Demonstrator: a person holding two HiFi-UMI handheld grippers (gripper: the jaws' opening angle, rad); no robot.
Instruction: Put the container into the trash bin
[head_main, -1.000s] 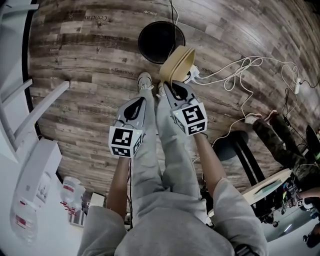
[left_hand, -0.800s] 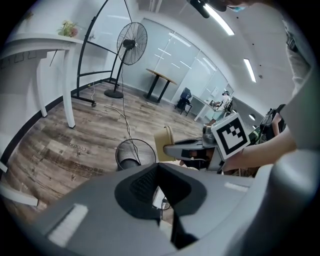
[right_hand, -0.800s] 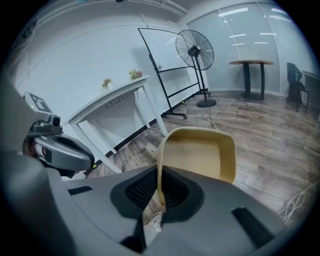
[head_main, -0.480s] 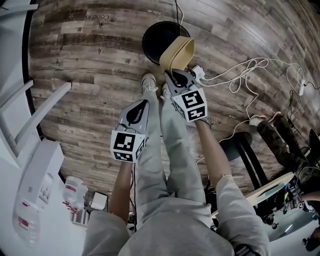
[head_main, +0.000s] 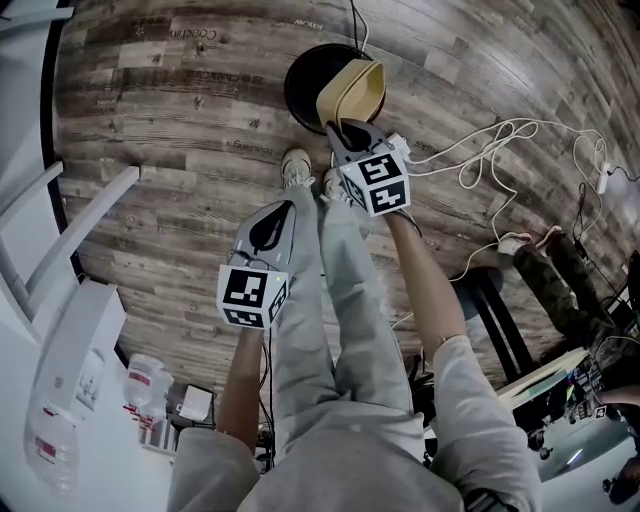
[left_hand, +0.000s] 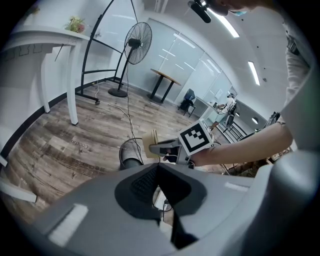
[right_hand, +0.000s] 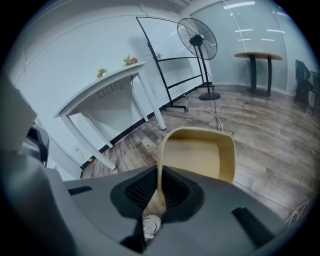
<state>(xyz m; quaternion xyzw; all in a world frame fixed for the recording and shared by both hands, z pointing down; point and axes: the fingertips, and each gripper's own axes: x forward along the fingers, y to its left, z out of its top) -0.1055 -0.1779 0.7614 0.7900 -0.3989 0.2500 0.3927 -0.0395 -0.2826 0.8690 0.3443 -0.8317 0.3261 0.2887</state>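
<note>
Wood-plank floor: black trash bin, shoes, dark stool.

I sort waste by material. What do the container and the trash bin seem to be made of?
The container is pale tan, matte and thin-walled, with rounded corners and no gloss. It is probably moulded paper pulp, though matte plastic is possible. The trash bin is round, black and dull. It could be plastic or painted metal; the pictures leave that open.

I read container as smooth matt tan plastic; trash bin dark, matt; floor weathered wood-grain planks, matt.
</note>
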